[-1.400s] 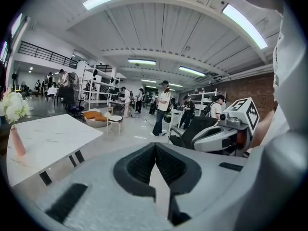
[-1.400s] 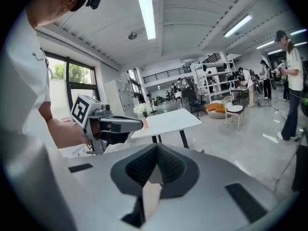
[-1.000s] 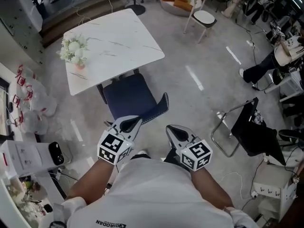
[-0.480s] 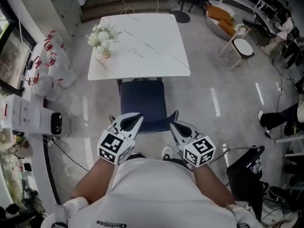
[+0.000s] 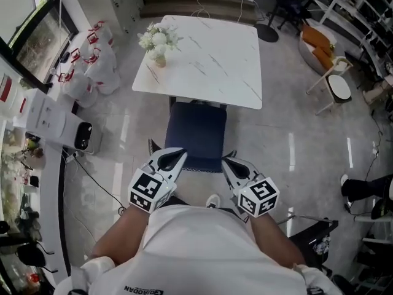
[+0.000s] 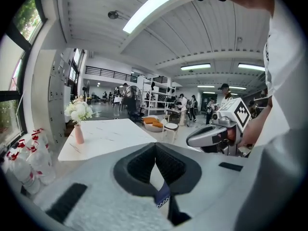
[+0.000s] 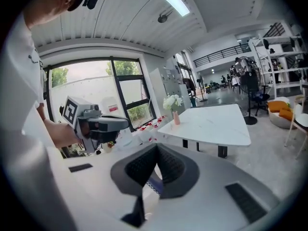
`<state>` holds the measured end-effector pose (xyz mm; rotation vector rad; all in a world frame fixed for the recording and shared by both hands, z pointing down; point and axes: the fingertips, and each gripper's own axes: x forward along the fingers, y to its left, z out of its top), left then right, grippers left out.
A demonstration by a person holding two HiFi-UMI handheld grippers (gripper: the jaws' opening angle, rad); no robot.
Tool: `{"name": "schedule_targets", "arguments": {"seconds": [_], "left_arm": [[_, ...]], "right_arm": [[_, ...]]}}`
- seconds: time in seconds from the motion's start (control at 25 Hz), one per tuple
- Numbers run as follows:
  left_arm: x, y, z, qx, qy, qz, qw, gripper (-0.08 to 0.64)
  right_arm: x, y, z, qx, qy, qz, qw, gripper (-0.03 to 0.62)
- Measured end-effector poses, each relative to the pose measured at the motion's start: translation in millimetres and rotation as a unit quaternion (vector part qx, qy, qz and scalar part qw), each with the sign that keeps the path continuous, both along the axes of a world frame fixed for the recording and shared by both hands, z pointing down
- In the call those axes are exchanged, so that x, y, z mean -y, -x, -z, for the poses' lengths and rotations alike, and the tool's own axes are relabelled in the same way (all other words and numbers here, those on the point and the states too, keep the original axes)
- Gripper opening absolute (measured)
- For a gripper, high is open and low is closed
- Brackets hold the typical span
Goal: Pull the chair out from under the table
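Observation:
A navy chair stands with most of its seat out from under the white marble table; its backrest faces me. My left gripper and right gripper hover side by side over the backrest's two ends, both shut and empty. In the left gripper view the closed left gripper shows a sliver of navy chair fabric below its gap, with the right gripper alongside. The right gripper view shows the right gripper over the same chair fabric. Whether the tips touch the backrest is unclear.
A vase of white flowers stands on the table's far left corner. White bags and a white box with a black appliance line the left wall. A small white chair and a black chair stand to the right.
The view has swung round: the table and chair moved from the upper left to straight ahead. Both grippers kept shut and side by side, now squarely behind the backrest.

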<state>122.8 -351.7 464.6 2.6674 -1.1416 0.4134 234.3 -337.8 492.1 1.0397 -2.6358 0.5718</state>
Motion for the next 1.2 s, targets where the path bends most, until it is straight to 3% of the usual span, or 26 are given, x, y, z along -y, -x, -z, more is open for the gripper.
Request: {"name": "schedule_targets", "arguments": {"seconds": [0.24, 0.76, 1.2], "left_arm": [[-6, 13, -3, 0.026, -0.001, 0.003, 0.9997, 0.009], [-13, 41, -5, 0.014, 0.005, -0.027, 0.9995, 0.009], [-16, 54, 3, 0.004, -0.014, -0.029, 0.9995, 0.009]], "right_arm": [[-2, 9, 4, -0.003, -0.007, 0.003, 1.000, 0.006], [-9, 36, 14, -0.001, -0.023, -0.040, 0.999, 0.006], [-13, 39, 27, 0.004, -0.050, -0.053, 0.997, 0.008]]}}
